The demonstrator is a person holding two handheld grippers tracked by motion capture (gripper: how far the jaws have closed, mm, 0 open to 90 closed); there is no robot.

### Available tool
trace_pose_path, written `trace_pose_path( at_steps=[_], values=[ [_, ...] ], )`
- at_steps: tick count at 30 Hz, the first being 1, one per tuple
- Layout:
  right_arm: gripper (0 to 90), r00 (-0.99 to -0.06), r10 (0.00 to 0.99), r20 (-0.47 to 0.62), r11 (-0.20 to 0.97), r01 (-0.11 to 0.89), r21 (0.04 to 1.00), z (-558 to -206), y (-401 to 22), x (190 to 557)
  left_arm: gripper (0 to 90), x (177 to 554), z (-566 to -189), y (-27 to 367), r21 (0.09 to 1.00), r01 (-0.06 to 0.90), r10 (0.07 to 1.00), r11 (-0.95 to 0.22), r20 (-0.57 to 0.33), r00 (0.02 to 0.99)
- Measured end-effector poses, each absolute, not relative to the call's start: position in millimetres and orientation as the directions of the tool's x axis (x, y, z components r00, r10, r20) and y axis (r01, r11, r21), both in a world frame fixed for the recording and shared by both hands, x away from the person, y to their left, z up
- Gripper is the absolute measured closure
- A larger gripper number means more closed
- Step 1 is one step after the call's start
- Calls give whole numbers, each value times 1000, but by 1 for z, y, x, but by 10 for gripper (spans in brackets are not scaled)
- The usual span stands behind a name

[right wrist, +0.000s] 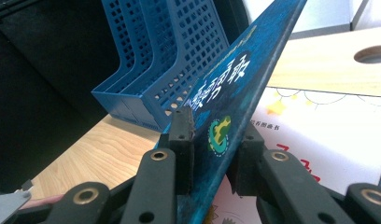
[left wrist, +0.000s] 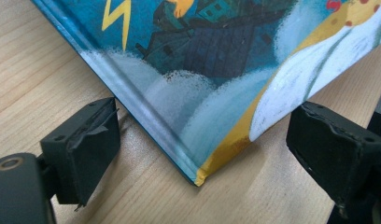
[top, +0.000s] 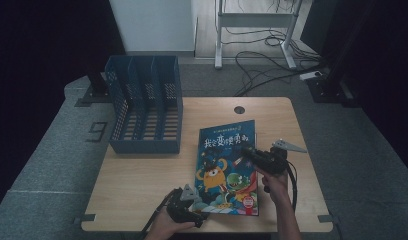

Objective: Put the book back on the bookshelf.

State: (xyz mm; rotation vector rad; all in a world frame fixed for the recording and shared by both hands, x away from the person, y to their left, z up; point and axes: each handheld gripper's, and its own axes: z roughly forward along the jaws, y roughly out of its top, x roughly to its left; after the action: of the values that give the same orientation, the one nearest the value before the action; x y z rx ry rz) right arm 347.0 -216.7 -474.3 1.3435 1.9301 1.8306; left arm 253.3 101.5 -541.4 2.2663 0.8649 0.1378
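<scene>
Our right tongs (right wrist: 209, 154) are clamped on the book's (top: 227, 167) lifted cover. Left tongs (left wrist: 202, 154) gape wide around its near left corner on the desk (top: 142, 175), not gripping.

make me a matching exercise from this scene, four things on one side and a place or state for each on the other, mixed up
Things:
1. book cover
2. file rack
3. left tongs
4. round hole

Places or states:
A. open, either side of the book's corner
B. far edge of the table
C. lifted, clamped in the right tongs
D. far left of the table

Pairs: 1-C, 2-D, 3-A, 4-B
</scene>
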Motion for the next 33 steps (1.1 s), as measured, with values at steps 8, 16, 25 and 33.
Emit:
trace_pose_path(
  at_steps=[8, 16, 25, 33],
  values=[
    [736, -619, 688, 378, -133, 405, 904, -457, -209, 334, 88, 257, -540, 102, 637, 558, 621, -531, -155, 768],
    [738, -659, 682, 316, -119, 327, 938, -444, -202, 322, 82, 260, -540, 103, 638, 561, 626, -528, -154, 764],
    [739, -658, 685, 313, -124, 318, 940, -444, -202, 320, 79, 261, -540, 103, 637, 563, 629, -527, -153, 762],
    [739, -667, 687, 290, -126, 284, 950, -443, -201, 318, 79, 264, -540, 102, 632, 575, 657, -519, -135, 741]
  ],
)
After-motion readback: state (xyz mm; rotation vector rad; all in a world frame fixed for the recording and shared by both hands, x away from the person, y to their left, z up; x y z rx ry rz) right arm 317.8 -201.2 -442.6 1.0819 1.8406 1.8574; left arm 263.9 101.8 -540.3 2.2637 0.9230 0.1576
